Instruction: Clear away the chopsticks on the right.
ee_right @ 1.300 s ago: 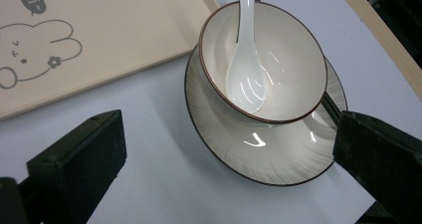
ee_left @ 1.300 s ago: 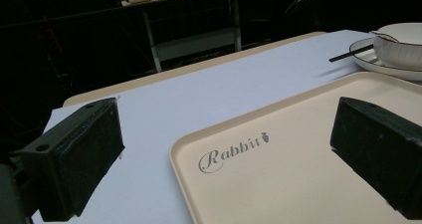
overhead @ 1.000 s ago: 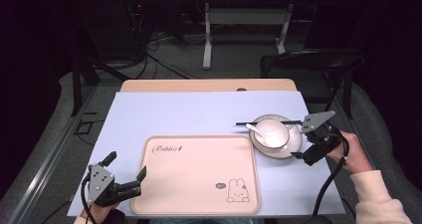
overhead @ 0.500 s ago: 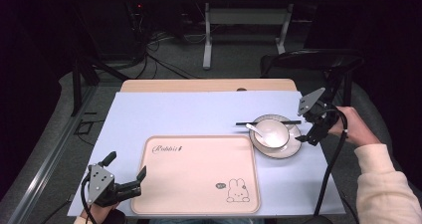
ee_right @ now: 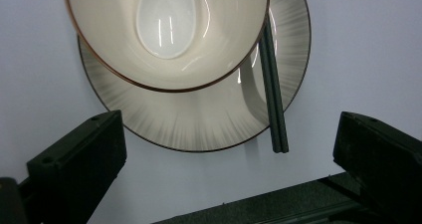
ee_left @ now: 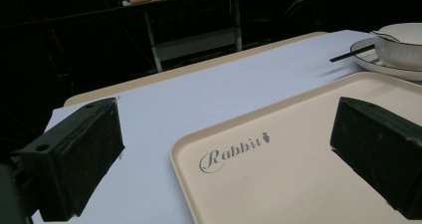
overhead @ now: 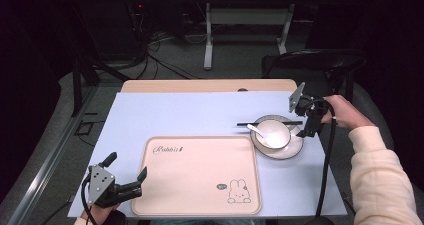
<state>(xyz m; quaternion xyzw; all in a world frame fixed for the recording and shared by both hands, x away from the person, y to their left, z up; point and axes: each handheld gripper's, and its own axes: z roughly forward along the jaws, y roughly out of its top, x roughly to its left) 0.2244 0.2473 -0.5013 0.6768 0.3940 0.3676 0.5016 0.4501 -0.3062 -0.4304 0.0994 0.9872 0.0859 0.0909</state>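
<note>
**Two spread grippers, one dish set at the desk's right edge**

Two grippers are in hand and both stand spread with nothing between the jaws. From the high view, the right gripper (overhead: 306, 120) hangs just beside the far right rim of the plate (overhead: 296, 147), which lies close to the desk's right edge, about midway along it. On the plate sits a bowl (overhead: 274, 130) with a white spoon (overhead: 258, 133) in it, and a pair of dark chopsticks (overhead: 250, 124) lies across the plate's far side, reaching out toward the desk's middle. The left gripper (overhead: 126, 177) sits at the near left corner of the desk (overhead: 190, 115), just beside the near left corner of the pink tray (overhead: 200, 177).

The right gripper view adds what the high view cannot: the chopsticks (ee_right: 273, 99) are two separate sticks lying tight together, passing against the bowl (ee_right: 199, 59) and over the streaked plate (ee_right: 189, 119), their ends just past its rim on the bare desk cover. The bowl's thin brown rim line and the spoon's (ee_right: 166, 20) scoop also read clearly here.

The left gripper view brings out the tray's (ee_left: 278, 149) raised lip and its "Rabbit" lettering, with the plate (ee_left: 383, 64) and bowl (ee_left: 400, 37) far off at its upper right. The high view alone shows the rabbit drawing near the tray's near right corner.
</note>
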